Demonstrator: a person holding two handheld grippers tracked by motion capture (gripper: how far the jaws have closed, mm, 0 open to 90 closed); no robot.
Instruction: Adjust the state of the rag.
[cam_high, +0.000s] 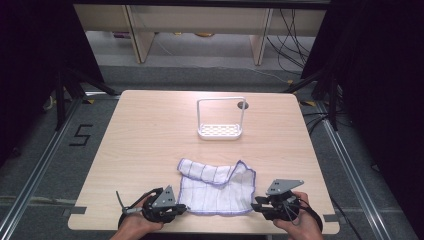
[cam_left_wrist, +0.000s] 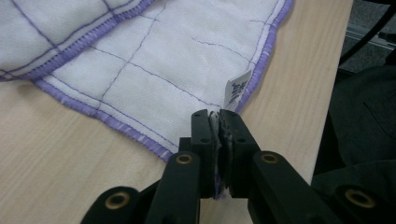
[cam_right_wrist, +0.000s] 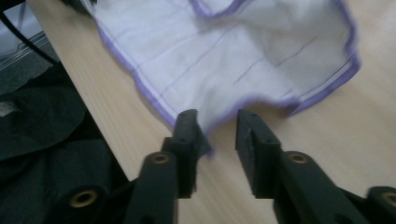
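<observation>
The left gripper (cam_high: 181, 208) and the right gripper (cam_high: 256, 205) are black, each with a grey 3-cornered plate on top. Each has 2 flat jaws with brass-coloured rivets, and a black cable trails from each.

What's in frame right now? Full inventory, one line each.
cloth: 1, white with purple grid lines and purple hem, near edge of the table, far edge folded over
label: 1, white, on the cloth's hem by the left gripper's jaws
rack: 1, white, upright frame on a perforated base, far middle of the table
table: 1, light wood
floor marking: 1, black "5", left of the table
left gripper: 1, black, jaws shut on the cloth's near left corner
right gripper: 1, black, jaws open around the cloth's near right corner
hands: 2, at the bottom edge, one holding each gripper
</observation>
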